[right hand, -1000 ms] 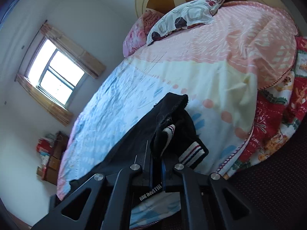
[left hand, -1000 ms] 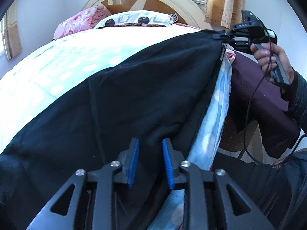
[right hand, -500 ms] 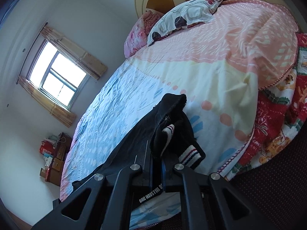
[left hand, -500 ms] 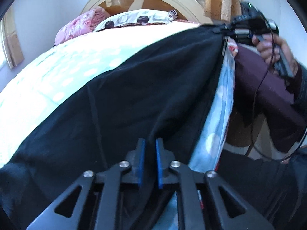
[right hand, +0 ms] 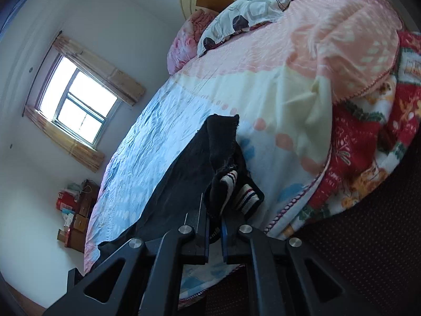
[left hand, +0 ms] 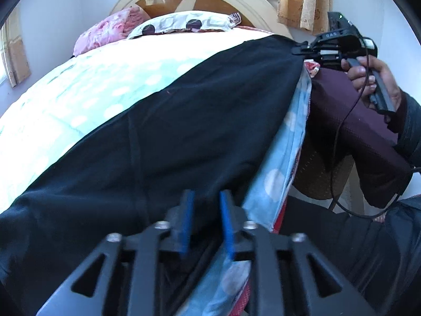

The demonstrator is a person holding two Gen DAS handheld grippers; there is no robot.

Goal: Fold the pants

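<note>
Right gripper (right hand: 215, 233) clamps the striped cuff end (right hand: 246, 197) of the black pants (left hand: 163, 131), jaws pinched tight on bunched fabric; left gripper (left hand: 205, 223) sits parted at 6 o'clock of its own view, blue pads (left hand: 187, 223) either side of the near pant edge but not pinching it (gap visible between pads). Pants lie stretched lengthwise along the bed (left hand: 79, 84) edge, running from 6 o'clock up to about 1 o'clock in the left wrist view, where the right gripper (left hand: 310, 50) holds the far end taut. Pillows (right hand: 252, 10) sit well apart near the headboard. Fabric looks soft, limp, light, fleece-like, so it will sag and bunch between holds, not slip much. Best hold, I judge: the waistband hem near the left pads, taking both layers, so the fold carries over evenly.
</note>
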